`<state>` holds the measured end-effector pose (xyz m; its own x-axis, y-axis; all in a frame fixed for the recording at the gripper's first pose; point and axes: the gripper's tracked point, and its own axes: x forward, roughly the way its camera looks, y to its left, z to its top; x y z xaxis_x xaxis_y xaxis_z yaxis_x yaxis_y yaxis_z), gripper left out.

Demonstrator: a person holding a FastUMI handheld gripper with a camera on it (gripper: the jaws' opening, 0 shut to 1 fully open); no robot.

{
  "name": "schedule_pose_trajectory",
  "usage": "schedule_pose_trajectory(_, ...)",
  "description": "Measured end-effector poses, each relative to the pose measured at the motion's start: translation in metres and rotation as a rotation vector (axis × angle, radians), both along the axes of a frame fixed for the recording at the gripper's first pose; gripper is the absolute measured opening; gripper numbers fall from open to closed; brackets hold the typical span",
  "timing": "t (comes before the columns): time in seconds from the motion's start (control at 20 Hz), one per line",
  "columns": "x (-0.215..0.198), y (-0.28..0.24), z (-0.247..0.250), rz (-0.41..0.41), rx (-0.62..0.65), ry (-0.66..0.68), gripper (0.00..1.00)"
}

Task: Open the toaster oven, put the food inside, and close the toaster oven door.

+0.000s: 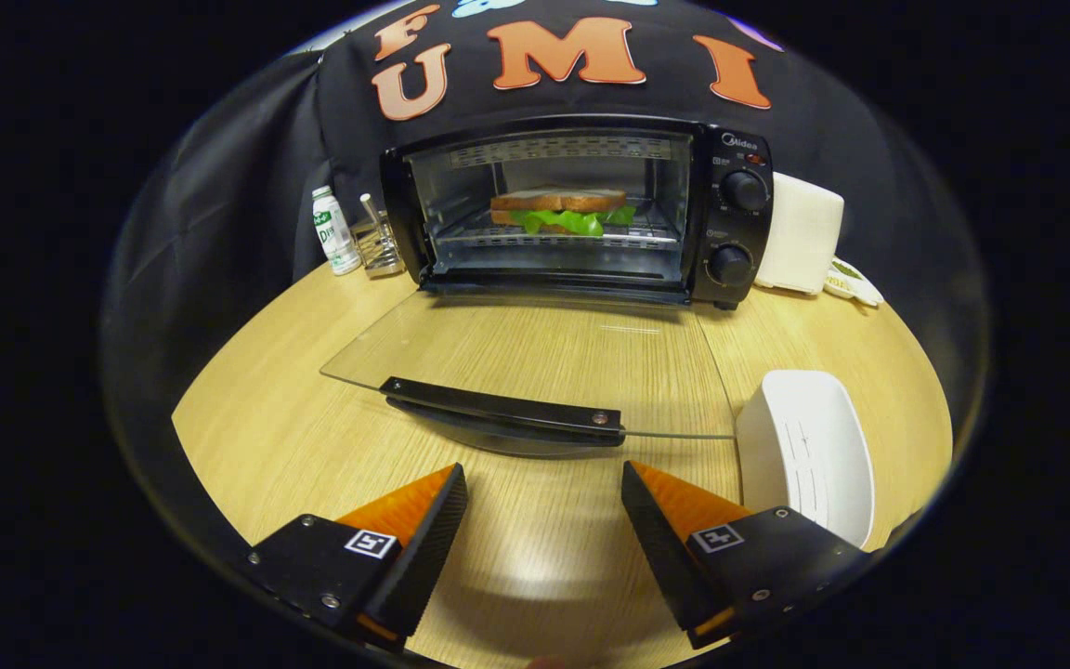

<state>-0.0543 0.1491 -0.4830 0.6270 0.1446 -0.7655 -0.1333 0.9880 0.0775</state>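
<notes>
Gripper fingers are spread apart with nothing between them, hovering over the wooden table just short of the door handle. The toaster oven sits at the far side of the table with its glass door dropped fully flat toward the gripper. The sandwich, bread with lettuce, is already inside on the wire rack, so only the closing looks left. Main risk, as I judge it: the handle lies low, near the tabletop, so fingers coming in too high would skate over the glass, and coming in too low they would jam into the table instead of getting under the handle. A one-sided lift could slip off the handle and let the door bang back down. Pushing the door up too hard might shove the whole oven back toward the cloth wall, or jolt the sandwich on the rack. A white plate sits just right of the door's front corner, close by the right finger, so a wide swing could clip it. A white bottle and a glass holder stand left of the oven, a white box on its right; all well clear of the door's arc.
</notes>
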Motion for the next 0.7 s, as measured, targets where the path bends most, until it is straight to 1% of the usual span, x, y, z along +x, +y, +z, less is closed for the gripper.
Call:
schedule_pose_trajectory(0.15,0.007,0.015,-0.001,0.031,0.012,0.008,0.99)
schedule_pose_trajectory(0.3,0.014,0.012,-0.002,0.024,-0.016,-0.004,0.99)
schedule_pose_trajectory(0.5,0.032,0.016,0.002,0.004,0.0,-0.022,0.99)
schedule_pose_trajectory(0.7,0.053,0.01,0.013,-0.013,-0.039,-0.083,0.99)
